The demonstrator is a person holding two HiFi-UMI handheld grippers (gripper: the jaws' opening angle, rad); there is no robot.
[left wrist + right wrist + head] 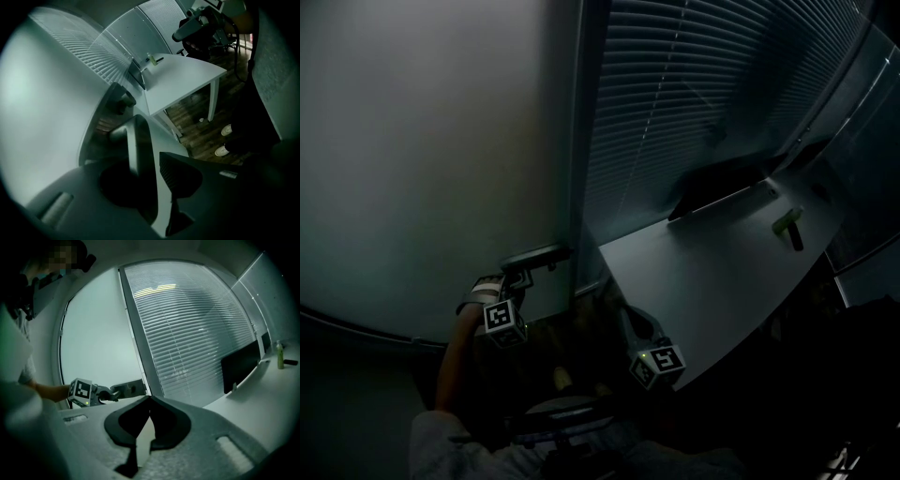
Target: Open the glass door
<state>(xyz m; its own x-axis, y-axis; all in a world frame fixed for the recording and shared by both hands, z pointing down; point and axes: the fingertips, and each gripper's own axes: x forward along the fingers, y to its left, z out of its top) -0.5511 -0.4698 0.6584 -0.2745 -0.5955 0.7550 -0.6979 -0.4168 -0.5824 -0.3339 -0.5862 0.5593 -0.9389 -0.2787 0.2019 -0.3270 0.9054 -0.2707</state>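
Your left gripper (145, 160) has its jaws on the door handle (136, 140). In the left gripper view the silver lever runs up between them, with a dark pad against each side of it. In the head view the handle sits left of centre, on the right edge of the glass door (431, 159). The door's frosted pane fills the left half of that frame, up to a dark post. The gripper's marker cube hangs just below the handle, and your forearm (455, 352) runs down from it to the lower left.

Your right gripper (149, 398) is closed on nothing — its jaw tips meet at the lower centre of the right gripper view. It is held apart from the door and looks across at the left gripper and the handle, at the frame's left-centre.

Right of the post, blinds (703, 84) cover the upper right of the head view. Below them a white table (703, 281) slants across the right-centre. It carries a dark monitor (717, 183) near the blinds and a green bottle (786, 223) further right. The left gripper view shows a dark wooden floor (197, 126) under the table and a pair of white shoes (227, 130) at the right. The whole scene is dim.
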